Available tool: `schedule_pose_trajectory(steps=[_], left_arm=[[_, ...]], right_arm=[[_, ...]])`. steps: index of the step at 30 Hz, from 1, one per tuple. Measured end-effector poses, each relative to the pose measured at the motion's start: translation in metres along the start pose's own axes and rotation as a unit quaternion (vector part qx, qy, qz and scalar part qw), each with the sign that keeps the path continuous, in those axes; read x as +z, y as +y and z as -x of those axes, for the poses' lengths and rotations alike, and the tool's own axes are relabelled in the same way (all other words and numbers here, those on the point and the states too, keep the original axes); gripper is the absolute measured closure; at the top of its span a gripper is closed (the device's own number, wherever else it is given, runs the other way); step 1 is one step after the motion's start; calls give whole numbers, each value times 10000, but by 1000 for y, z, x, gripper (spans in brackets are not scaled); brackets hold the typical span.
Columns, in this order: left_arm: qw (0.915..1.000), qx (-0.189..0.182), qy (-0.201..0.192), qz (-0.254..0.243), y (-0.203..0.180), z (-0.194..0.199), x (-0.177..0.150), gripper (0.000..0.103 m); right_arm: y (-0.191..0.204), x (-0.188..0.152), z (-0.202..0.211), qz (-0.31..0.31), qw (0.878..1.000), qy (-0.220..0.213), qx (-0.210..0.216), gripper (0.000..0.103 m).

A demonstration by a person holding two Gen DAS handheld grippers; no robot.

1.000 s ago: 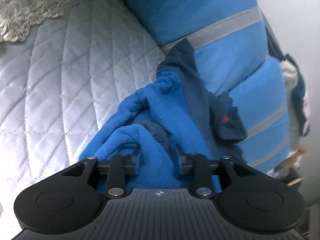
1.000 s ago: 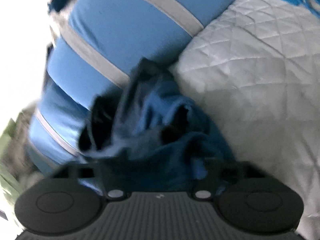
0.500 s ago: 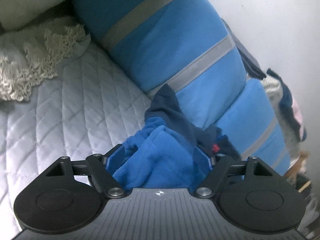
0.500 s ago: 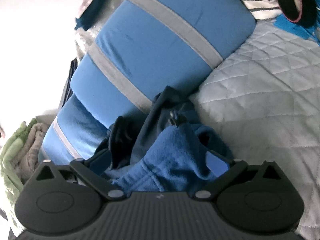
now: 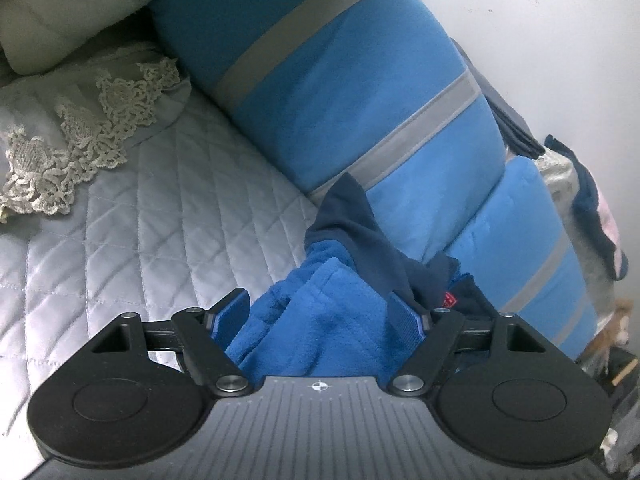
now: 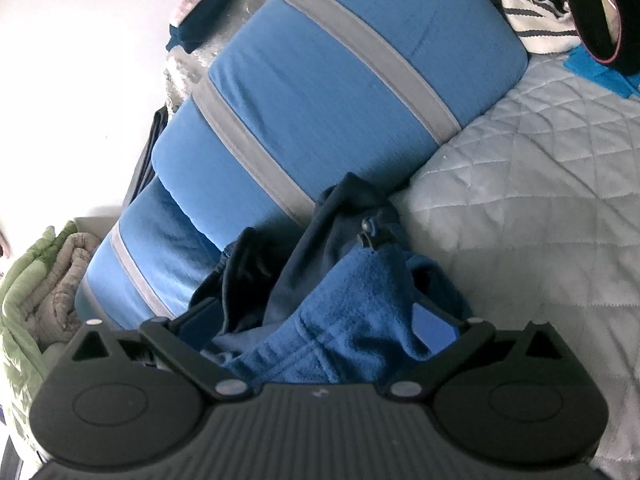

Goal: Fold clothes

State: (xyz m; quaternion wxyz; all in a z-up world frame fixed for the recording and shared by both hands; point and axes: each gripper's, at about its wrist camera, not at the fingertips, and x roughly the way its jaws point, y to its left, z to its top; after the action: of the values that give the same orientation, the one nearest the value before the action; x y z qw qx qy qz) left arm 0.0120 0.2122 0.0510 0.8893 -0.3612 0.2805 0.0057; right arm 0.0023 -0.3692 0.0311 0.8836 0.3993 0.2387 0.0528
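Fleece garment (image 5: 320, 320) lies bunched on the bed (image 5: 160, 220) between both sets of released jaws, left gripper (image 5: 322, 314) and right gripper (image 6: 320, 320) spread wide around it, so pinch an edge, not the bulk.

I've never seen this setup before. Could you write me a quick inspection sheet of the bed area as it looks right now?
Surface: grey quilt, bare beside the clothes.
Job's things: blue fleece, bunched against a striped cushion, not folded.
Clutter: lace cloth; striped garment; green blanket.
Grippers: left gripper and right gripper both open, fleece between the jaws, not pinched.
Cables: nothing seen.
Surroundings: white wall.
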Motion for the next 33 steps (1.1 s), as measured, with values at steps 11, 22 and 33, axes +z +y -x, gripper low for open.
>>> schedule_pose_trajectory(steps=[11,22,33], left_arm=[[9983,7,257,526,15,-5,0,27],[9951,-233,417,869,18,-6,-1,27],[9980,-249,405,427,9,-10,-1,27]], right_arm=[[2,29,4,1861,9784,-337,-832,0],[-18,32,-18,3024,9470,946,523,1],[-40,38,-36,2806,9471,1001,1196,6]])
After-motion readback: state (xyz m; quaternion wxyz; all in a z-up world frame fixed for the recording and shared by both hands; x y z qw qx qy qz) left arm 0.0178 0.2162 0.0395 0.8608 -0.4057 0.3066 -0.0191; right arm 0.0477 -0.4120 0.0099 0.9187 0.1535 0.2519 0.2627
